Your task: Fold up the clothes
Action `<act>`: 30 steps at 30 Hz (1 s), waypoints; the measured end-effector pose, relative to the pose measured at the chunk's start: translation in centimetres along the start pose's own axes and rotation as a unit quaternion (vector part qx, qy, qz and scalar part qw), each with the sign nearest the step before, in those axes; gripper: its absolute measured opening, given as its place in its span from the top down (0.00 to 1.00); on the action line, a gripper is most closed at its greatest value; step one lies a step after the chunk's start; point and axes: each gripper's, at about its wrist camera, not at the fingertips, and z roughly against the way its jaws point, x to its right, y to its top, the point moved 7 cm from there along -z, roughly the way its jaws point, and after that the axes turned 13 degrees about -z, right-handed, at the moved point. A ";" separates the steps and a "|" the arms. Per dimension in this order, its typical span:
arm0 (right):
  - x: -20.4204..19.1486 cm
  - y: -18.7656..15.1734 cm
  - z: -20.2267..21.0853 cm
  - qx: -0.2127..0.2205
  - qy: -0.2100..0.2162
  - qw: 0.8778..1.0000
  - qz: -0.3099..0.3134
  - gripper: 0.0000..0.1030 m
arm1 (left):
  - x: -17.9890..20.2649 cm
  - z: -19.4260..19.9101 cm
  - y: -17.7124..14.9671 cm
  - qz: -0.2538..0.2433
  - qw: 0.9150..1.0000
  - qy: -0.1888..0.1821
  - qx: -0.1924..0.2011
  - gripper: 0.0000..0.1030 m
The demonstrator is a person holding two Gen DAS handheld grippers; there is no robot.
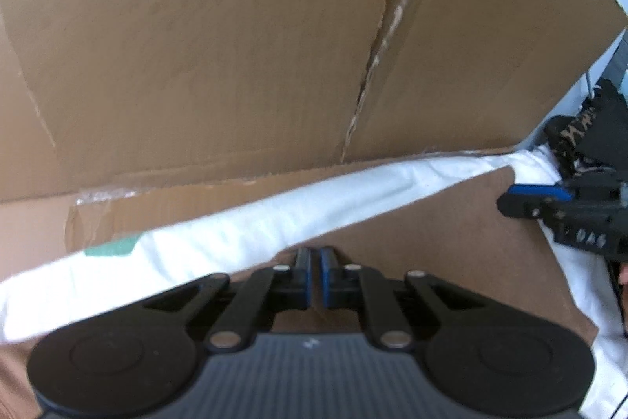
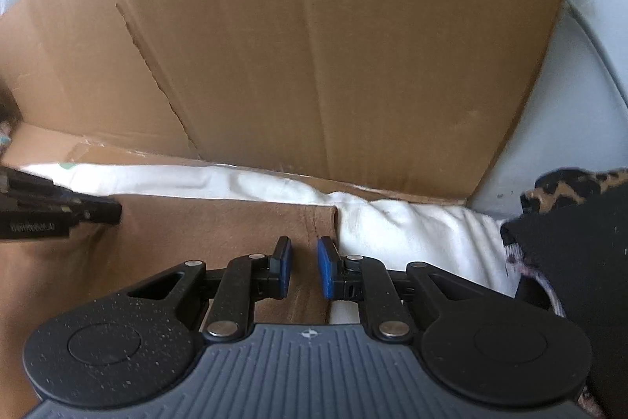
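A brown garment (image 1: pixel 451 246) lies flat on a white cloth (image 1: pixel 274 218); it also shows in the right wrist view (image 2: pixel 196 234). My left gripper (image 1: pixel 315 254) sits low over the garment's far edge with its fingers nearly together; whether cloth is pinched between them is hidden. My right gripper (image 2: pixel 301 252) hovers over the garment's right edge, fingers a little apart with nothing between them. Each gripper shows in the other's view: the right one (image 1: pixel 510 201) at the right, the left one (image 2: pixel 114 213) at the left.
A large cardboard sheet (image 1: pixel 235 46) stands upright just behind the white cloth, also in the right wrist view (image 2: pixel 333 46). A dark patterned pile of clothes (image 2: pixel 569 234) lies at the right, also in the left wrist view (image 1: pixel 581 136).
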 end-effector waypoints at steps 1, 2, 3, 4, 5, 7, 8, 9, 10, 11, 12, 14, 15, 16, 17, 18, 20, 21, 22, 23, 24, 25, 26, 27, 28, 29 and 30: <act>-0.1 0.1 0.0 0.000 -0.005 1.000 0.007 0.81 | -0.4 0.5 0.5 -0.004 1.000 -0.005 0.004 0.93; -0.1 0.3 0.0 -0.001 -0.007 1.000 0.009 0.81 | -0.8 1.2 1.1 -0.008 1.000 -0.012 0.006 0.92; -0.1 0.7 0.1 -0.001 -0.009 1.000 0.002 0.81 | -1.3 1.9 1.5 -0.011 1.000 -0.016 0.005 0.92; 0.1 1.0 0.3 0.003 -0.010 1.000 -0.008 0.80 | -1.8 2.7 1.9 -0.014 1.000 -0.019 0.004 0.92; 0.1 1.3 0.6 0.007 -0.006 1.000 -0.015 0.79 | -2.4 3.5 2.2 -0.018 1.000 -0.020 0.002 0.92; 0.1 1.8 1.2 0.016 0.004 1.000 -0.027 0.79 | -3.4 4.9 2.5 -0.022 1.000 -0.022 -0.004 0.92; 0.0 2.0 1.4 0.017 0.010 0.999 -0.029 0.79 | -4.0 5.5 2.4 -0.021 1.000 -0.019 -0.010 0.92; -0.1 2.0 1.6 0.019 0.015 0.999 -0.030 0.79 | -4.4 5.7 2.2 -0.017 1.000 -0.019 -0.018 0.92; -0.2 2.0 1.8 0.020 0.020 0.999 -0.029 0.78 | -4.6 5.6 2.0 -0.012 0.999 -0.024 -0.026 0.92; -0.3 1.9 1.9 0.020 0.024 0.999 -0.028 0.78 | -4.7 5.5 1.8 -0.007 0.999 -0.029 -0.034 0.92; -0.4 1.7 2.0 0.018 0.027 0.999 -0.028 0.78 | -4.7 5.3 1.5 -0.004 0.998 -0.033 -0.044 0.92; -0.5 1.0 1.7 0.011 0.029 0.999 -0.028 0.78 | -4.3 4.3 0.2 -0.004 0.997 -0.032 -0.068 0.92; -0.5 0.7 1.5 0.008 0.030 0.999 -0.027 0.78 | -4.1 3.8 -0.4 0.001 0.996 -0.032 -0.078 0.92; -0.6 0.4 1.3 0.005 0.029 0.999 -0.025 0.78 | -3.9 3.2 -1.0 0.005 0.996 -0.032 -0.086 0.92; -0.6 0.1 1.1 0.003 0.026 0.999 -0.021 0.78 | -3.7 2.8 -1.4 0.004 0.996 -0.027 -0.090 0.92; -0.5 -0.1 0.9 0.003 0.025 1.000 -0.017 0.78 | -3.6 2.3 -1.8 0.004 0.995 -0.021 -0.094 0.92; -0.5 -0.3 0.5 0.003 0.024 1.000 -0.013 0.78 | -3.7 1.3 -2.0 0.013 0.995 -0.012 -0.096 0.92; -0.5 -0.2 0.3 0.001 0.024 1.000 -0.011 0.78 | -3.8 0.9 -2.0 0.019 0.995 -0.008 -0.095 0.92; -0.5 -0.1 0.0 0.001 0.020 1.000 -0.006 0.79 | -3.9 0.6 -1.9 0.025 0.995 -0.004 -0.093 0.92; -0.5 0.0 -0.1 0.002 0.017 1.000 -0.001 0.79 | -4.1 0.3 -1.7 0.030 0.995 -0.001 -0.090 0.93; -0.5 0.1 -0.3 0.001 0.016 1.000 -0.002 0.79 | -4.3 0.2 -1.6 0.031 0.996 0.001 -0.088 0.94; -0.5 0.1 -0.4 0.001 0.014 1.000 -0.004 0.80 | -4.4 0.0 -1.4 0.030 0.996 0.004 -0.086 0.95; -0.4 0.2 -0.6 0.000 0.013 1.000 -0.006 0.80 | -4.5 -0.1 -1.2 0.028 0.996 0.007 -0.085 0.96; -0.4 0.3 -0.8 -0.001 0.011 1.000 -0.008 0.80 | -4.6 -0.2 -1.0 0.025 0.996 0.009 -0.083 0.97; -0.4 0.3 -0.9 -0.001 0.010 1.000 -0.011 0.80 | -4.5 -0.4 -0.7 0.021 0.997 0.012 -0.080 0.97; -0.3 0.3 -1.0 0.000 0.010 1.000 -0.013 0.80 | -4.5 -0.4 -0.5 0.020 0.997 0.013 -0.076 0.97; -0.3 0.3 -1.0 0.001 0.009 1.000 -0.015 0.81 | -4.6 -0.2 -0.3 0.022 0.997 0.011 -0.071 0.97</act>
